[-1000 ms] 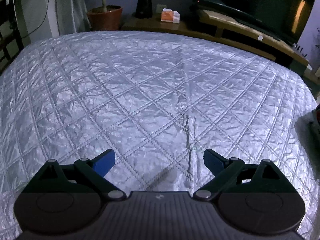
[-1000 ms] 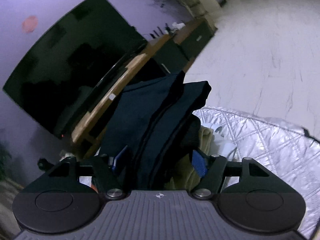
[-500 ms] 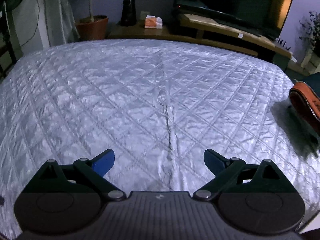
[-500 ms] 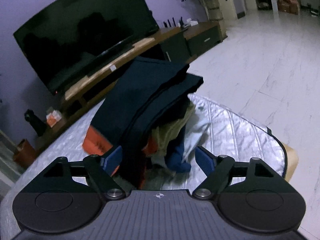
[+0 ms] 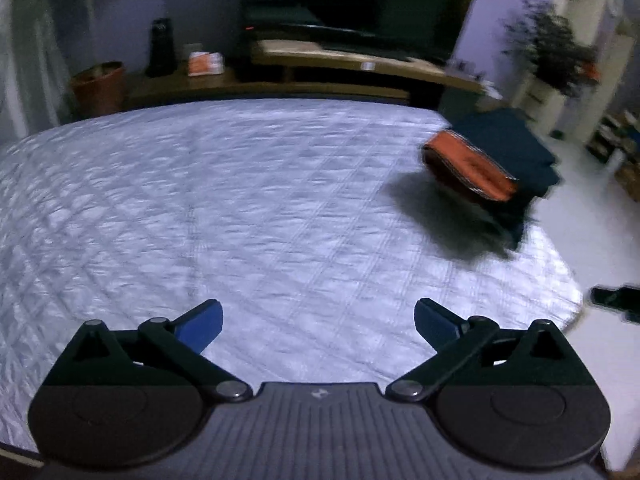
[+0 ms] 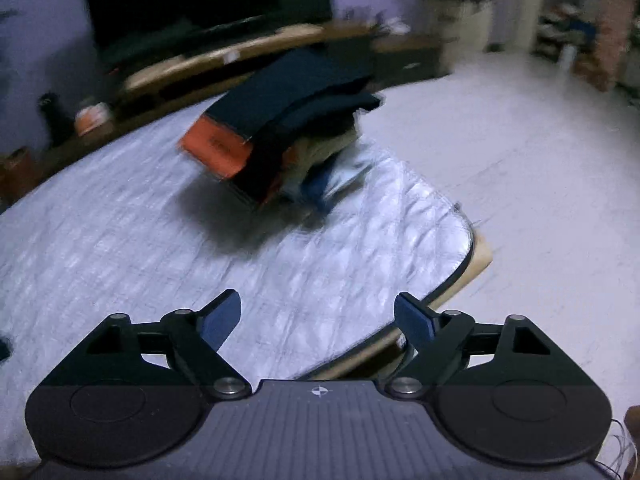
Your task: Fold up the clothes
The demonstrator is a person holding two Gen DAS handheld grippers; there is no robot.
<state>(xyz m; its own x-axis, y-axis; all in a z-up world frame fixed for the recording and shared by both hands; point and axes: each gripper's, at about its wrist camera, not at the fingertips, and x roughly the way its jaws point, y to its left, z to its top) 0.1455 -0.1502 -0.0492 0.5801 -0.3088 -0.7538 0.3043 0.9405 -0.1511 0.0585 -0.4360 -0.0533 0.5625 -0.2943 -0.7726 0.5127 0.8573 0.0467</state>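
A stack of folded clothes [image 6: 280, 120] rests near the far right corner of the silver quilted bed [image 6: 120, 240]: a dark navy garment on top, an orange edge facing me, tan and blue pieces underneath. The left wrist view shows the same stack of clothes [image 5: 492, 160] at the right, beyond the quilted bed [image 5: 240, 208]. My left gripper [image 5: 317, 322] hangs open over bare quilt. Well short of the stack, my right gripper [image 6: 318, 318] is open near the bed's front right corner, with nothing between its fingers. Both views are blurred.
A wooden TV bench [image 5: 360, 68] with a dark television [image 5: 360, 0] runs behind the bed. A plant pot [image 5: 98, 88], a dark speaker [image 5: 162, 48] and an orange box [image 5: 206, 63] stand at the back left. White floor [image 6: 540, 160] lies to the right. A dark object [image 5: 616, 298] shows beyond the bed's right edge.
My right gripper has let go of the dark navy garment and drawn back from the stack. The left view has swung right, bringing the stack into sight.
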